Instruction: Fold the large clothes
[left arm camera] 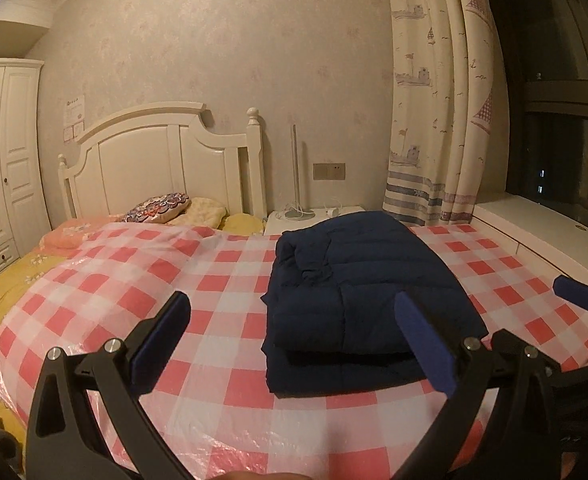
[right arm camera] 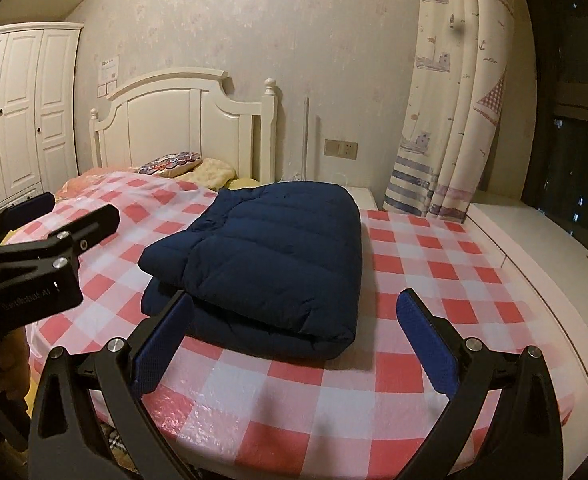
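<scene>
A navy padded jacket (left arm camera: 358, 292) (right arm camera: 270, 264) lies folded into a thick rectangle on the red-and-white checked sheet (left arm camera: 222, 280) (right arm camera: 414, 264) that covers the bed. My left gripper (left arm camera: 294, 332) hovers open over the sheet near the jacket's front left corner, and nothing is between its blue pads. My right gripper (right arm camera: 294, 328) stands wide open just in front of the jacket's near folded edge and holds nothing. The left gripper's black frame (right arm camera: 34, 252) shows at the left of the right wrist view. A blue pad of the right gripper (left arm camera: 578, 292) shows at the right edge of the left wrist view.
Pillows (left arm camera: 162, 210) lie by the white headboard (left arm camera: 166, 152). A white bedside table (left arm camera: 314, 216) with a lamp stand sits behind the jacket. A patterned curtain (left arm camera: 434, 120) hangs by a dark window with a white sill (right arm camera: 534, 248). A white wardrobe (right arm camera: 22, 112) stands at the left.
</scene>
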`<state>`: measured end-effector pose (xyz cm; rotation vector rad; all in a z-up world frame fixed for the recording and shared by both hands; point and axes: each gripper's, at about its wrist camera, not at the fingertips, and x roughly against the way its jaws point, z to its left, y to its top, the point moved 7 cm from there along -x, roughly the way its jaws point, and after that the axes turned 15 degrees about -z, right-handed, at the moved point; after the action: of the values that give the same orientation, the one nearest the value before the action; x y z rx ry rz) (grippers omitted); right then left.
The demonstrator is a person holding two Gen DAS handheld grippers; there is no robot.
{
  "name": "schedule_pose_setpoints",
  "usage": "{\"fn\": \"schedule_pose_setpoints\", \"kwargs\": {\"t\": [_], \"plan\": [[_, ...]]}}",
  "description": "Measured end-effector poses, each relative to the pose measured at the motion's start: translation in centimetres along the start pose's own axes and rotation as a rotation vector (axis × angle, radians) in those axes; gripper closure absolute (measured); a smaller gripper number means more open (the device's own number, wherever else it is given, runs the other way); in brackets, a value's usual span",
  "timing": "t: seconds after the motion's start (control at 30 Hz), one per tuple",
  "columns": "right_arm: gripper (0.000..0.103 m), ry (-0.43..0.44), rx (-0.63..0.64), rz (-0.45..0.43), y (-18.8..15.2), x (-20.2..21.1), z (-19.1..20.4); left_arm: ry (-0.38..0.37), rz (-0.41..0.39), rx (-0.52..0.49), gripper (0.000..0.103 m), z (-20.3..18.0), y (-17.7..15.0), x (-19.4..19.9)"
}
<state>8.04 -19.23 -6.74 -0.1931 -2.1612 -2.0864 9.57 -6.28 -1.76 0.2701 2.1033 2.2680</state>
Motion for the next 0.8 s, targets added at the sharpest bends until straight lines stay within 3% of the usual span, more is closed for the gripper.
{"fn": "schedule_pose_setpoints", "kwargs": {"t": [0.8], "plan": [[0.005, 0.017, -0.007, 0.011, -0.3, -0.2, 0.6, 0.000, 0.043, 0.004, 0.002, 0.8, -1.2, -0.6]]}}
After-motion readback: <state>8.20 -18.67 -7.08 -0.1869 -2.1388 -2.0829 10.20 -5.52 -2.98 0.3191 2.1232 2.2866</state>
